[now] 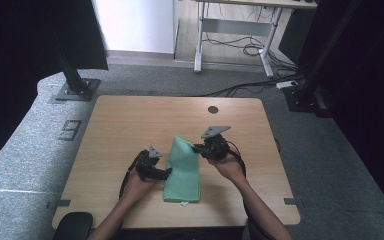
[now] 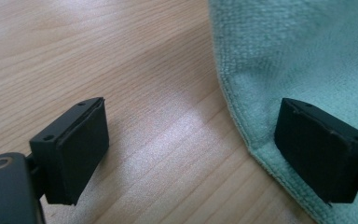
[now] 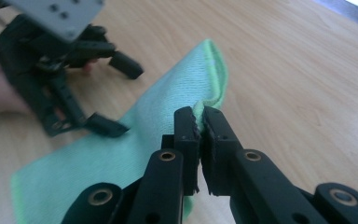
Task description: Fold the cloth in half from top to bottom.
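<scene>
A folded green cloth (image 1: 184, 170) lies lengthwise on the wooden table (image 1: 125, 120), near its front middle. My right gripper (image 1: 197, 148) is shut on the cloth's right edge near the far end; in the right gripper view (image 3: 199, 114) the two jaws pinch a raised fold of the cloth (image 3: 168, 107). My left gripper (image 1: 167, 172) is open at the cloth's left edge. In the left gripper view (image 2: 191, 126) one jaw rests over the cloth (image 2: 298, 56) near a corner and the other over bare wood. The left gripper (image 3: 121, 98) also appears open in the right gripper view.
A round cable hole (image 1: 213, 109) sits near the table's far edge. Black post bases (image 1: 75, 90) stand on the grey floor at back left and back right. A white desk frame (image 1: 235, 30) with cables is behind. A black pad (image 1: 72, 222) sits at the front left corner.
</scene>
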